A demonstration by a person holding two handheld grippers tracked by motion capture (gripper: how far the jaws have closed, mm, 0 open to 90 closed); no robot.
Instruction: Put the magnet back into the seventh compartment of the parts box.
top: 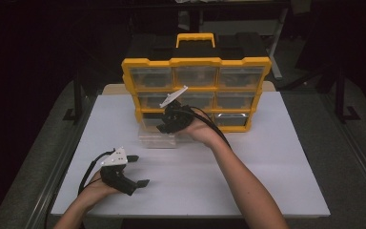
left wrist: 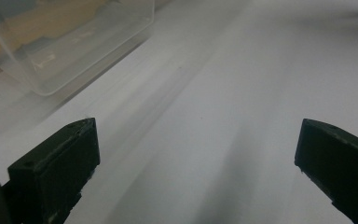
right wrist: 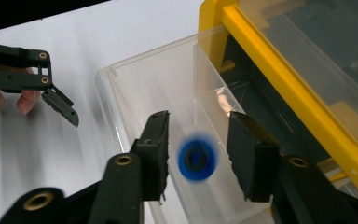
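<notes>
A small blue ring [right wrist: 196, 160], blurred, hangs between the jaws of my right gripper [right wrist: 199, 116] with a gap on each side, so neither pad touches it. Beneath it lies a clear plastic drawer [right wrist: 135, 88], pulled out of the bottom left slot of a yellow organizer [top: 195, 62]. In the high view my right gripper [top: 164, 128] points down over that drawer [top: 157, 140]. My left gripper [top: 139, 170] rests open near the table's front left, holding nothing. Its jaws [left wrist: 196, 135] stand wide over bare white table, and the drawer's corner [left wrist: 74, 42] lies ahead of them.
The organizer stands upright at the back of the white table [top: 267, 157], with rows of closed clear drawers and a handle on top. One finger [right wrist: 60, 105] of the left gripper appears far off in the right gripper view. Dark floor surrounds the table.
</notes>
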